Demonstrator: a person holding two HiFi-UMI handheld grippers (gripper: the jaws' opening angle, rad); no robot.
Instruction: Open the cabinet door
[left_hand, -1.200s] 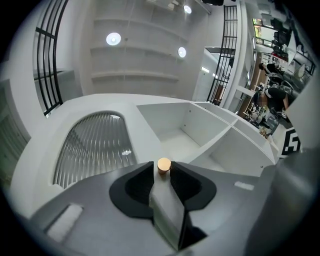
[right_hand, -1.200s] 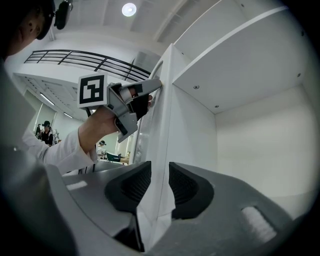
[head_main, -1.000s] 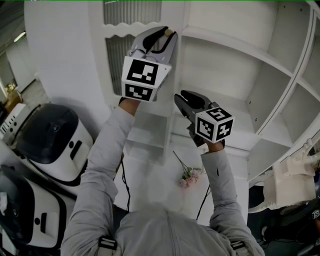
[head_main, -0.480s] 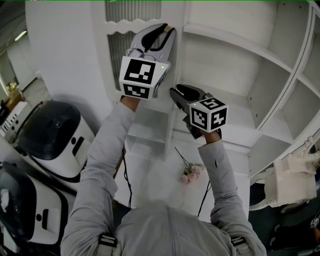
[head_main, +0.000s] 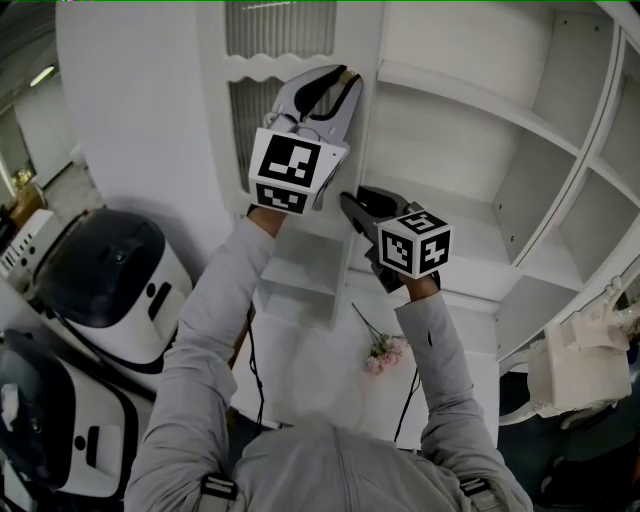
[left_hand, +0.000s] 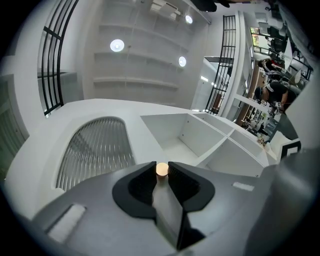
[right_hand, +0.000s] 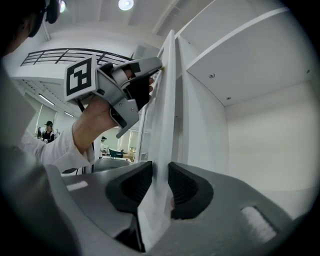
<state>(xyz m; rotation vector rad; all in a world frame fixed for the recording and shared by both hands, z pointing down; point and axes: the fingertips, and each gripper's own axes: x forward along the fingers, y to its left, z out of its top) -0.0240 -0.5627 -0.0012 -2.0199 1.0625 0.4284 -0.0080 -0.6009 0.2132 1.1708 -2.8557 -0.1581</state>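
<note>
Centrally, the knob (left_hand: 161, 169) is pinched by the left hand-held gripper (head_main: 335, 82), its jaws just tightened, for pulling. The cabinet door (right_hand: 167, 90) is clamped at its edge by the right hand-held gripper (head_main: 352, 203), its jaws just closing, for swinging.

Bright, even light fills the head view. The white cabinet (head_main: 480, 140) is close to washing out, its shelves marked only by soft grey shadows beneath them. A dark appliance (head_main: 100, 265) at eight o'clock carries a dull sheen, and straight lines bow toward the edges.

Over to the left gripper view: one ceiling light (left_hand: 116, 45) flares at eleven o'clock, a second light (left_hand: 182, 61) at one. The knob (left_hand: 162, 169) glows warm near centre, and the corners drop to black.

Right gripper view now: a lamp (right_hand: 125, 4) blazes at twelve o'clock. The cabinet door (right_hand: 167, 100) goes smeared and soft toward six, close to the lens. There's heavy fisheye bend and a black rim all round.
</note>
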